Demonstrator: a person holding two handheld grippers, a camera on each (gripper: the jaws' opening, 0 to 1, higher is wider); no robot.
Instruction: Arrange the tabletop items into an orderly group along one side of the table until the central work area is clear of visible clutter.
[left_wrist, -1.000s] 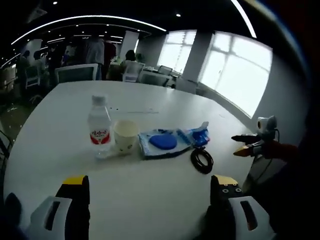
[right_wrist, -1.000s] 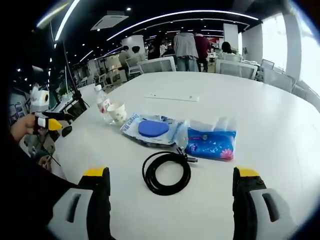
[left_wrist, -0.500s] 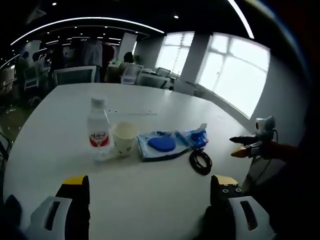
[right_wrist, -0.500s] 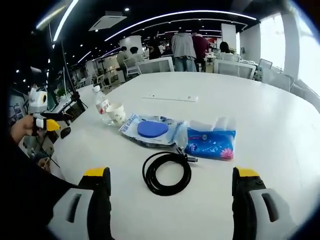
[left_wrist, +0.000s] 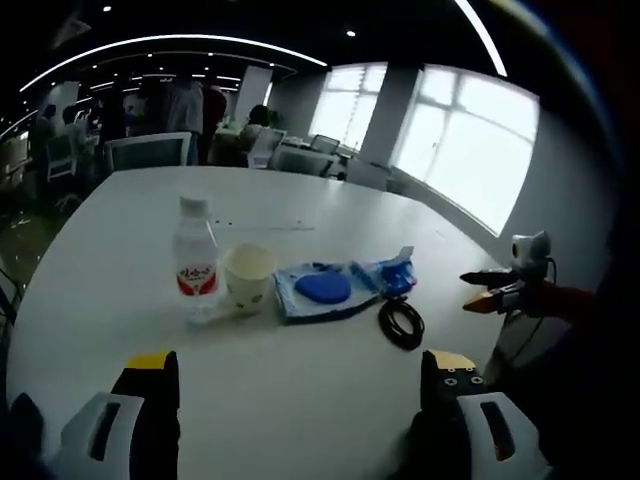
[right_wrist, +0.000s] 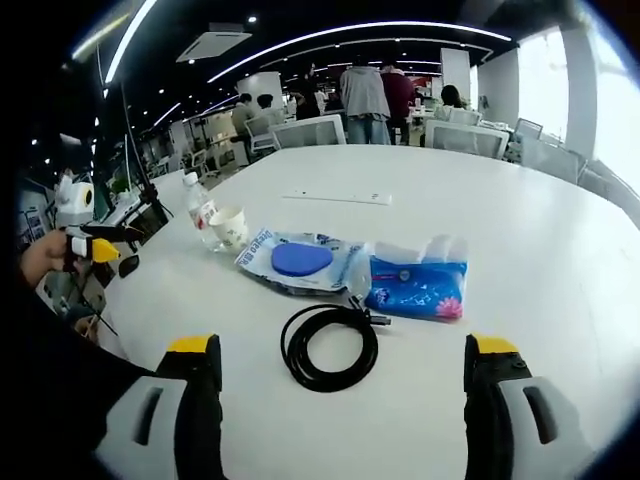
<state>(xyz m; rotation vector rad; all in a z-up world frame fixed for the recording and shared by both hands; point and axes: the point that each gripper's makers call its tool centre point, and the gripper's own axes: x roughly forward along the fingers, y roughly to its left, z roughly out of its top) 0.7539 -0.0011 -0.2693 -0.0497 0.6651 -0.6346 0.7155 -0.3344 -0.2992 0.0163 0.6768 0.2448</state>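
So both of my grippers hang back from the white table (right_wrist: 520, 230), jaws spread wide with nothing between them — I judge I am standing off to pick a first target before any item has been gripped. Seen from my left gripper (left_wrist: 300, 420), the clutter lies in a loose row across the middle: the water bottle (left_wrist: 195, 265) upright at the left, the paper cup (left_wrist: 249, 276) just beside it, then the clear packet with a blue disc (left_wrist: 323, 288), the blue tissue pack (left_wrist: 398, 273) beyond that, and the coiled black cable (left_wrist: 402, 322) nearer to me on the right. My right gripper (left_wrist: 495, 292) shows at the right edge of that view, over the table's side.

From my right gripper (right_wrist: 340, 420) the cable (right_wrist: 330, 346) is the nearest thing, lying almost dead ahead, with the tissue pack (right_wrist: 416, 287) just behind it and the packet (right_wrist: 297, 262) to the left of that. The bottle (right_wrist: 204, 213) and cup (right_wrist: 230, 226) stand far left, close to my left gripper (right_wrist: 95, 247) — each hand faces its own share of the row, which suits a split job.
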